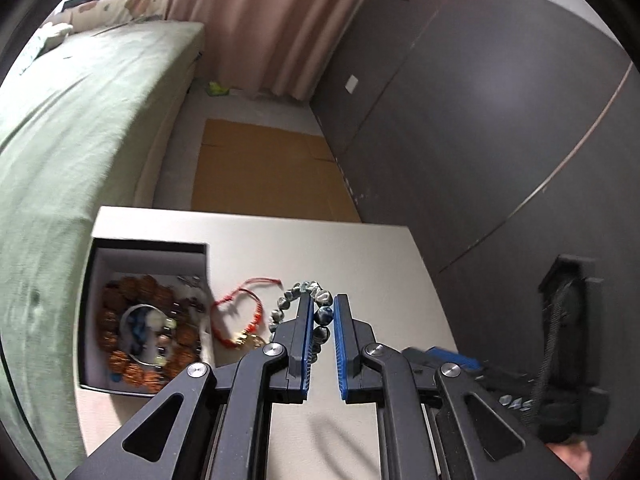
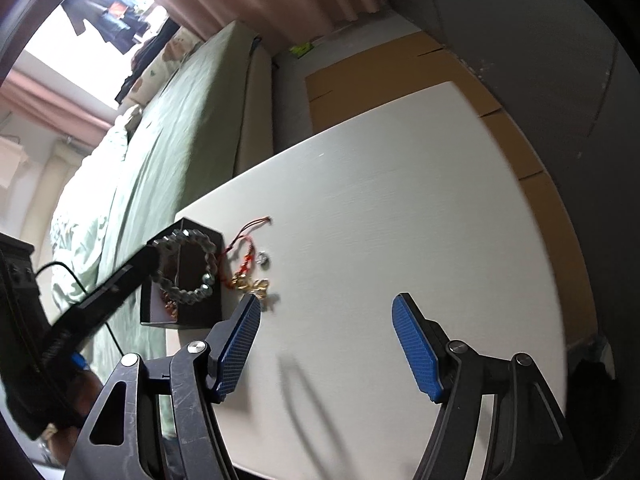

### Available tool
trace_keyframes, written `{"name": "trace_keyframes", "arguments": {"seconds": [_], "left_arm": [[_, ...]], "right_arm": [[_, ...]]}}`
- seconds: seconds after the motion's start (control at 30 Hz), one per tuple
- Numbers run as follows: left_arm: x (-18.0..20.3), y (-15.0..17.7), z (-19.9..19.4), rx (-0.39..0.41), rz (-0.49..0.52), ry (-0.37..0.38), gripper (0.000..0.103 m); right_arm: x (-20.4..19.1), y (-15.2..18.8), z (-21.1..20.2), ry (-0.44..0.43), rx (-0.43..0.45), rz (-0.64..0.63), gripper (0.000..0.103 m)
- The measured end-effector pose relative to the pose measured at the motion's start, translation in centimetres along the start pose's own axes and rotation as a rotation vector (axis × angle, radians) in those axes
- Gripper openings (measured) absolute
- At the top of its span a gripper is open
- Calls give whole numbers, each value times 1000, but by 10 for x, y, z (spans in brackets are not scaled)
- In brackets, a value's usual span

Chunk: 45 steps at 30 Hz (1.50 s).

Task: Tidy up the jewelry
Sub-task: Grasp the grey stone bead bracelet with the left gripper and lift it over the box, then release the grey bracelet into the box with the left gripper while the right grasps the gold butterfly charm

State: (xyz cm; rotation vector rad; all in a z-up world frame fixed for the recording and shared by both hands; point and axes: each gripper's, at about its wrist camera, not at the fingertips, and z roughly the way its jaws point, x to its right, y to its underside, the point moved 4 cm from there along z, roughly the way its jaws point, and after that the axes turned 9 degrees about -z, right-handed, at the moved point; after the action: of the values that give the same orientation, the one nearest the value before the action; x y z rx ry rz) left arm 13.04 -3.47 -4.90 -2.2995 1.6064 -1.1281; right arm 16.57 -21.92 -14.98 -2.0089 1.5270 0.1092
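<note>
The white table [image 2: 400,208] carries everything here, and at its bed-side corner stands the open black box [image 1: 96,280], already crowded: a big bracelet of knobbly brown beads [image 1: 116,360] rings the inside, with a silvery bangle [image 1: 140,312], some blue and pale pieces and smaller dark beads packed in its middle. The left gripper [image 1: 322,320] is clenched on the grey-blue bead bracelet [image 1: 320,300], whose loop hangs off the tips; in the right wrist view that loop shows in front of the box, raised off the table. To do this drop well, I would carry the loop over the middle of the box rather than its near wall, lower it until the beads sag inside, and only then let go, so no bead catches the rim and drags the rest out. The right gripper [image 2: 326,344] hovers over bare table with fingers spread wide and nothing between them. Beside the box lie the red cord bracelet [image 1: 240,304] with its gold charms [image 2: 252,284] and, smallest, a silver ring [image 2: 263,258], all waiting on the table
</note>
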Motion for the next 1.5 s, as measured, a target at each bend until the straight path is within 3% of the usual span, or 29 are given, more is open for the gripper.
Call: {"name": "trace_keyframes", "arguments": {"seconds": [0.4,0.67,0.87,1.3,1.37,1.4,1.5], "left_arm": [[-43,-25,-49,84,-100,39,10],[-70,-34,-63,101,-147,34,10],[-88,-36,-67,100,-174,22,10],[-106,-36,-61,79,-213,8,10],[-105,-35,-57,71,-211,3,10],[-105,-34,-54,65,-211,0,10],[-106,-33,-45,40,-228,-14,10]], "right_arm": [[-42,-1,45,-17,-62,-51,64],[-61,2,71,39,-90,-92,57],[-74,0,86,77,-99,-142,54],[-107,3,100,195,-87,-395,54],[-110,5,101,209,-88,-423,50],[-109,6,99,233,-87,-438,39],[-103,5,94,208,-93,-425,39]]}}
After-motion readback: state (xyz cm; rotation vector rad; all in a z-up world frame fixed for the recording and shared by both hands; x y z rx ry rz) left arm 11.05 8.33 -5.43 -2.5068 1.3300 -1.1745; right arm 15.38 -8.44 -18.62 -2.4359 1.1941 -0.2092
